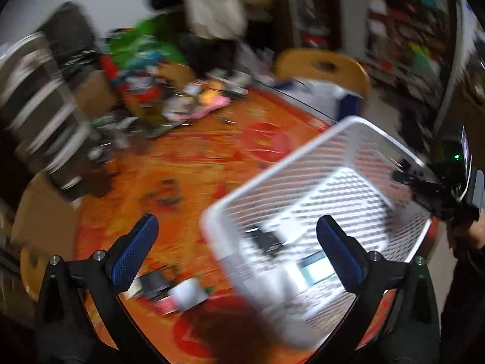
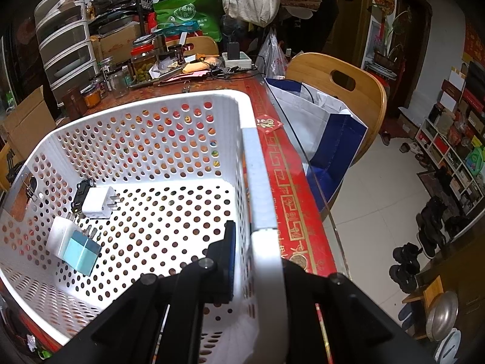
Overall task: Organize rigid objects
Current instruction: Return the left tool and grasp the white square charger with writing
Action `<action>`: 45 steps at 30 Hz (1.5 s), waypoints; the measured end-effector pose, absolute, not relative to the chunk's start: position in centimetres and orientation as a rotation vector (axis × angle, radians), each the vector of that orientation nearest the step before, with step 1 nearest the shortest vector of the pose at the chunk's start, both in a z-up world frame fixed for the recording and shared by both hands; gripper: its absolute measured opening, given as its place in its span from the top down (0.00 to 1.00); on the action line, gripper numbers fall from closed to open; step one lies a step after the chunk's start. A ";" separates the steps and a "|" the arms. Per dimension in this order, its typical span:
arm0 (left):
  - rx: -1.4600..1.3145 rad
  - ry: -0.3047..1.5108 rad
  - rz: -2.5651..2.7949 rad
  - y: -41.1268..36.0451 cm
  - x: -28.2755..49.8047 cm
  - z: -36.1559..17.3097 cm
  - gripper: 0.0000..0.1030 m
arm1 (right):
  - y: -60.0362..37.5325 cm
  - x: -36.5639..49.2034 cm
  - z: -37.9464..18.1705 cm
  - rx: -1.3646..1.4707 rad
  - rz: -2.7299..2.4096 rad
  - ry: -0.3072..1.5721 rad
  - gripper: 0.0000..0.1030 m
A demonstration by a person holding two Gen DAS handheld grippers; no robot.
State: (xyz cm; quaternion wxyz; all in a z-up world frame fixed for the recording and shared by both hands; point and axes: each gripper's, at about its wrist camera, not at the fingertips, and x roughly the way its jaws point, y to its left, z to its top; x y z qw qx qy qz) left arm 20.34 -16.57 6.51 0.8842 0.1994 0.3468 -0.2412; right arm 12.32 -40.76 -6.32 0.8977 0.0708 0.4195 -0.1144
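A white perforated basket (image 2: 145, 139) stood on the red-patterned bench (image 2: 291, 188), holding a white plug adapter (image 2: 98, 201), a small black part (image 2: 82, 192) touching it, and a pale blue block (image 2: 82, 250) against another white charger (image 2: 60, 236). The right claw (image 2: 257, 261) pinched the basket's right wall. The left claw (image 1: 236, 248) hung spread wide and empty above the basket's near corner, more small items (image 1: 169, 291) lying blurred on the bench beside it.

A green printed shopping bag (image 2: 194, 12) and glass jars (image 2: 142, 63) are crowding the red-clothed table's (image 2: 291, 176) far edge.
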 end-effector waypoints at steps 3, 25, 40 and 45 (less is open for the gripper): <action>0.300 0.770 -0.385 -9.4 22.0 5.2 0.00 | -40.7 12.3 -6.3 0.148 -0.237 0.866 0.92; -0.098 1.152 -0.024 6.8 36.7 -14.1 0.00 | -40.7 12.3 -6.1 0.131 -0.257 0.884 0.92; -0.137 1.167 0.030 5.3 37.7 -14.8 0.05 | -40.8 12.3 -6.0 0.131 -0.257 0.883 0.92; -0.095 1.144 0.056 4.7 37.4 -14.4 0.31 | -40.7 12.3 -6.0 0.130 -0.257 0.885 0.92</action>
